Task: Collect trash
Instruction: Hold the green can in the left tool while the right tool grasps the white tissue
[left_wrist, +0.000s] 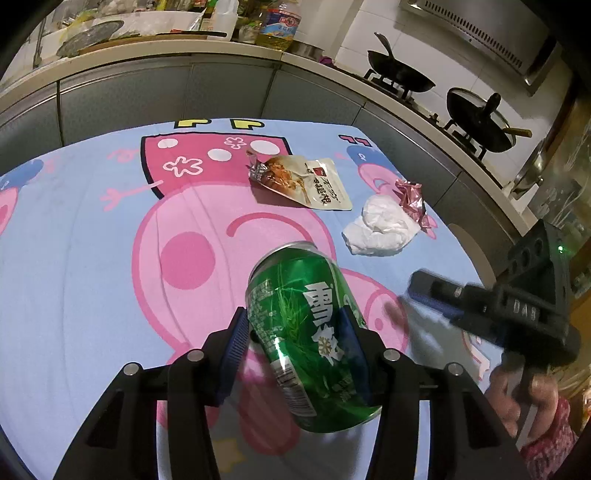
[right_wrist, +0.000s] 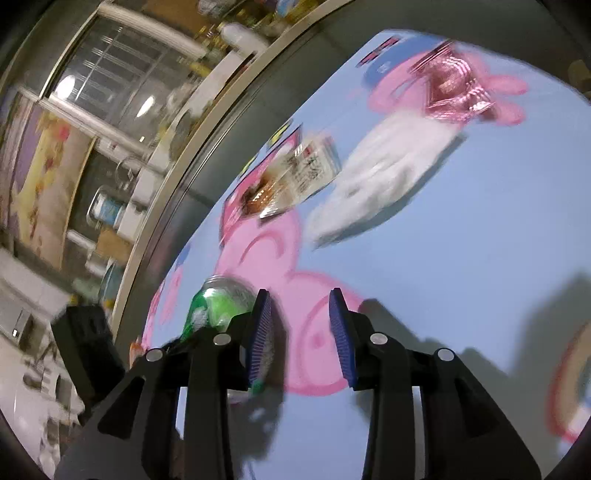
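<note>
A green drink can (left_wrist: 303, 332) hangs tilted over the cartoon tablecloth (left_wrist: 92, 258), and my left gripper (left_wrist: 291, 317) is shut on it, a blue pad on each side. My right gripper (right_wrist: 301, 325) stands open over the cloth with nothing between its pads. It is blurred in the left wrist view (left_wrist: 428, 291), just right of the can. The can (right_wrist: 218, 306) shows to its left. Further back lie a snack packet (left_wrist: 303, 181) (right_wrist: 295, 177), a crumpled white tissue (left_wrist: 380, 227) (right_wrist: 380, 173) and a pink foil wrapper (left_wrist: 412, 199) (right_wrist: 454, 88).
Grey cabinet fronts and a counter curve round the far side of the table. On the counter stand a stove with a black wok (left_wrist: 400, 74), a lidded pan (left_wrist: 480, 118) and an oil bottle (left_wrist: 279, 26). A person's hand and sleeve (left_wrist: 532, 417) hold the right gripper.
</note>
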